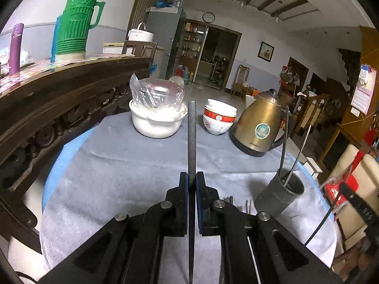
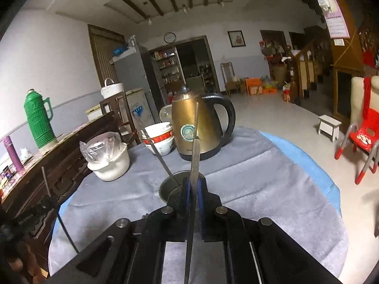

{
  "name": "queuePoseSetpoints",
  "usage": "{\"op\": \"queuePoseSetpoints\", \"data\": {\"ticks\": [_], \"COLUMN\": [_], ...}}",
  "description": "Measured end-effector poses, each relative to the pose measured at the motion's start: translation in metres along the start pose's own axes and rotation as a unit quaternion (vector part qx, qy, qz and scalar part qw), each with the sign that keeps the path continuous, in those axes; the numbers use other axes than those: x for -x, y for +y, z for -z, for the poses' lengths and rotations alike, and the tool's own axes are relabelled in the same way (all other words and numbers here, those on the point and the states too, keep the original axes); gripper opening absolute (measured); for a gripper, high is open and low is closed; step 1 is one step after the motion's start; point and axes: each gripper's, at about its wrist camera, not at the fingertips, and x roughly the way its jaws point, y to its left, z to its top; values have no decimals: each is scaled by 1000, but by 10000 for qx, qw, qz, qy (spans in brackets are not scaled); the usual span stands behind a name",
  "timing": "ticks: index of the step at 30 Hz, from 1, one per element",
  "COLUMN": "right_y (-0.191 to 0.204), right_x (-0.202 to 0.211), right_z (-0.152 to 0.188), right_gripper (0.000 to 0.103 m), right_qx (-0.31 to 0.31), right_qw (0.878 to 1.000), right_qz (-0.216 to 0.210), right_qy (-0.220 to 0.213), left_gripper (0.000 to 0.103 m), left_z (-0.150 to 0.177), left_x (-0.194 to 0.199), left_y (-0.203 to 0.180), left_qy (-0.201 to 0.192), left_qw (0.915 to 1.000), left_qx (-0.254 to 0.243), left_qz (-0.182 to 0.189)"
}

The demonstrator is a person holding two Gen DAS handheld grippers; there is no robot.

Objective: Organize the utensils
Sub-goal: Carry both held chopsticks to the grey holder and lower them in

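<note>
Left wrist view: the left gripper (image 1: 191, 179) clamps a dark chopstick (image 1: 191, 137) upright above the desk (image 1: 123, 165), the gray holder (image 1: 280, 193) near the desk's right edge.

Right wrist view: the right gripper (image 2: 193, 187) grips a metal chopstick (image 2: 195, 146) directly over the holder (image 2: 170, 187).

Home: fridge (image 2: 132, 80), kettle (image 2: 196, 127), stairs.

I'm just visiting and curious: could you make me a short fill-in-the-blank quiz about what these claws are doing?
1. Each claw is shut on a ____.
2. The gray holder already has ____ chopsticks standing in it.
3. The kettle is ____ in color.
4. The right claw holds its chopstick just above the ____.

Missing words: chopstick; two; gold; holder
</note>
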Motion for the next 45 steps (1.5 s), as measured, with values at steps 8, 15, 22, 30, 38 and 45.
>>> {"op": "queuePoseSetpoints", "data": {"ticks": [8, 15, 22, 30, 38, 45], "right_y": [2, 6, 9, 8, 3, 6], "right_x": [40, 63, 82, 85, 74, 63], "right_z": [10, 18, 27, 28, 7, -14], "right_gripper": [7, 7, 7, 7, 7, 7], "right_qx": [191, 293, 309, 255, 170, 167], "right_qw": [9996, 9993, 9991, 9993, 9997, 9997], "right_qz": [-149, -199, -251, -258, -200, -174], "right_qy": [-119, -143, -131, -116, -27, 69], "left_gripper": [7, 7, 7, 7, 7, 7], "left_z": [24, 29, 40, 35, -5, -38], "left_x": [29, 58, 84, 83, 73, 65], "left_y": [10, 13, 19, 19, 4, -17], "left_qy": [-271, -303, -264, -94, -118, -169], "left_qw": [9995, 9993, 9992, 9990, 9962, 9917], "left_qx": [-170, -198, -132, 9, 276, 397], "left_qz": [-5, 121, 277, 432, 823, 1211]}}
